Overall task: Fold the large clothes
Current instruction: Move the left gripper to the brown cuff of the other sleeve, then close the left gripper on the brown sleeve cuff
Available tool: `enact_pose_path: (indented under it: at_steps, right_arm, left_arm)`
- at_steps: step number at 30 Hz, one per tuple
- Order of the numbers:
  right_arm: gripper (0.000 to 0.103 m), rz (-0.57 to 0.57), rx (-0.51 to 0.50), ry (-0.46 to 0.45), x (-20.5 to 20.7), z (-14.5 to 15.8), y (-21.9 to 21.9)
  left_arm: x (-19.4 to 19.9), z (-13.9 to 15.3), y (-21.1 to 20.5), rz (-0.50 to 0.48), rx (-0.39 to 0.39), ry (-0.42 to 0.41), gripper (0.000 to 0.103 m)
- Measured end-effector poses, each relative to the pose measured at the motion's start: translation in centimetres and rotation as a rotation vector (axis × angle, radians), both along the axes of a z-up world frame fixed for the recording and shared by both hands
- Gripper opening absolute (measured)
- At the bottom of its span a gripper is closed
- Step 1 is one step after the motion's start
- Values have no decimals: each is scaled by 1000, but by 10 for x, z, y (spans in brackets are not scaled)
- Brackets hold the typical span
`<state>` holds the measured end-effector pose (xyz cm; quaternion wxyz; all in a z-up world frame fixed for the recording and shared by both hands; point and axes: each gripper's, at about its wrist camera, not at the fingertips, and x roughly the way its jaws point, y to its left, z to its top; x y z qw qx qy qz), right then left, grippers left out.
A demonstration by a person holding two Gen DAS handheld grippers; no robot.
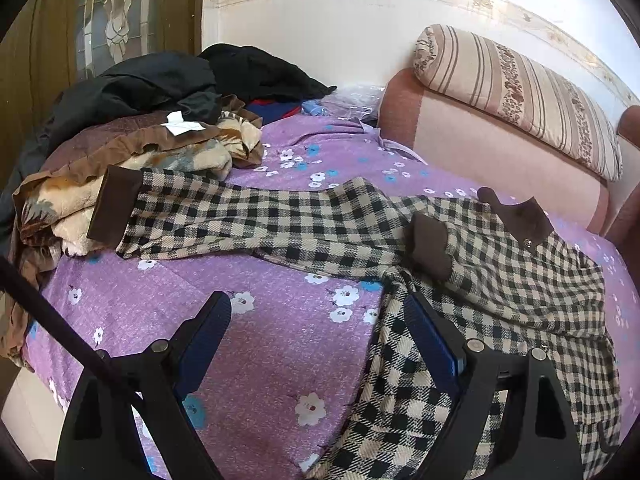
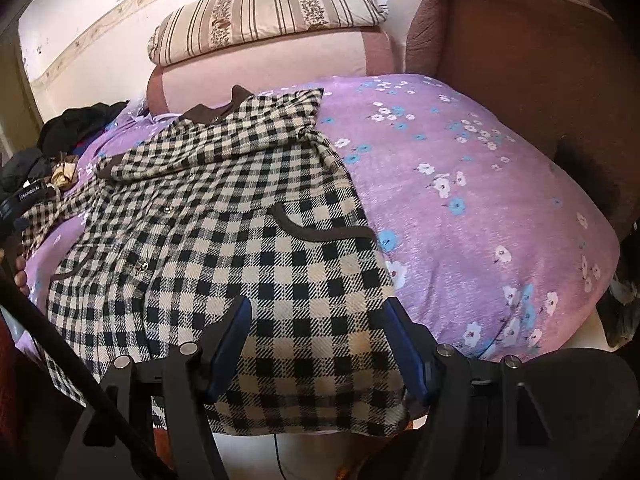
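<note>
You are working over the bed with its purple flowered sheet (image 1: 260, 340), and the black-and-cream checked wool jacket with brown cuffs and collar (image 2: 224, 216) lies flat across it, front up, buttons closed. One sleeve (image 1: 224, 216) stretches out far ahead of your left gripper (image 1: 318, 320), its brown cuff resting against the heap of brown and cream blanket (image 1: 132, 160); the other brown cuff (image 1: 430, 246) lies folded onto the chest just beyond that gripper's right finger.

Judging by this, you are at the start of a fold, lining up on the hem. Your left gripper's jaws stand spread, with bare sheet between them and the jacket's side edge under the right finger. Your right gripper (image 2: 318, 318) also has its jaws spread, straddling the lower hem, and the cloth does not look pinched yet.

Next, I think, you need to lower both grippers onto the hem corners, close on one layer each, and keep the long sleeve from dragging.

No containers show here; only piled dark clothes (image 1: 168, 80) beyond the blanket and a striped bolster (image 2: 264, 16) on the pink headboard.
</note>
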<state>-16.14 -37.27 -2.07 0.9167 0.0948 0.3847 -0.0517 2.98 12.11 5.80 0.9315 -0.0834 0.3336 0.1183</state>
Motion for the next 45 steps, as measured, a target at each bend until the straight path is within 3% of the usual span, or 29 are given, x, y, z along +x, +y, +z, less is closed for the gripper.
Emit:
enact_pose_path:
  at_steps: [7, 12, 18, 24, 26, 30, 32, 34, 40, 45]
  right_arm:
    - [72, 9, -14, 12, 1, -2, 5]
    - [72, 133, -36, 35, 20, 5, 26]
    - [73, 256, -10, 23, 80, 30, 49]
    - [73, 263, 38, -5, 127, 25, 55]
    - [73, 250, 90, 16, 134, 12, 50]
    - [73, 229, 148, 98, 142, -13, 45]
    - [73, 226, 134, 91, 143, -14, 46]
    - [73, 222, 110, 80, 142, -13, 47]
    - [73, 209, 113, 102, 145, -22, 43]
    - [74, 219, 50, 93, 145, -24, 54]
  left_arm:
    - [0, 0, 2, 2, -2, 0, 87]
    - [-10, 11, 20, 25, -3, -24, 87]
    - [-23, 39, 90, 171, -2, -59, 87]
    - [-22, 39, 176, 350, 24, -34, 87]
    - [-18, 30, 201, 380, -19, -13, 87]
    - [-2, -2, 236, 392, -198, 40, 87]
    - [5, -16, 241, 403, -210, 68, 87]
    - [13, -25, 241, 408, -159, 91, 87]
    - [40, -31, 233, 386, 113, 130, 87]
    - [57, -39, 235, 371, 168, 160, 87]
